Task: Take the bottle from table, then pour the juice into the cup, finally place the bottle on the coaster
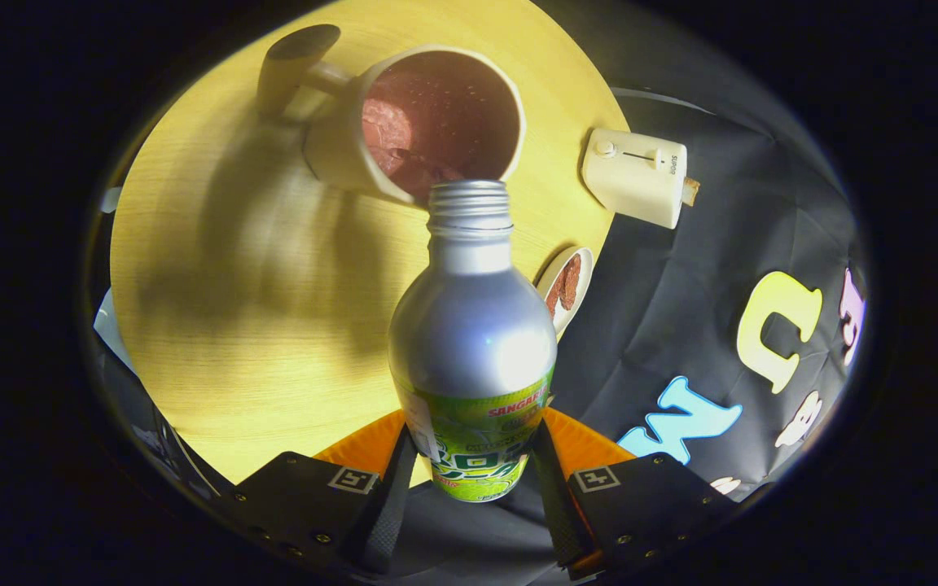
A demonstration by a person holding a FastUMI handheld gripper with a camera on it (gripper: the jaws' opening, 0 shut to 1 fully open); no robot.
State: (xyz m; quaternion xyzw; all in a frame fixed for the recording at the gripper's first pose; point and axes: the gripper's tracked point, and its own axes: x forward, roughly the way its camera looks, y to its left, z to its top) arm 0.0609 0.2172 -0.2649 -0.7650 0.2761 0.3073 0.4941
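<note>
Claw [469,468] pinching one bottle [473,342], mouth at one cup [428,122]; one coaster [565,286].

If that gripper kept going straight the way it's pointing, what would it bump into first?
Probably the cup: the gripper is shut on the bottle, whose open mouth sits right at the cup's rim. The bottle would hit it first, though depth is hard to judge.

The claw [471,476] carries two blocky mounts studded with small screws. Each mount bears a square printed marker tag on its top face. Orange panels show behind the two long fingers [392,505].
</note>
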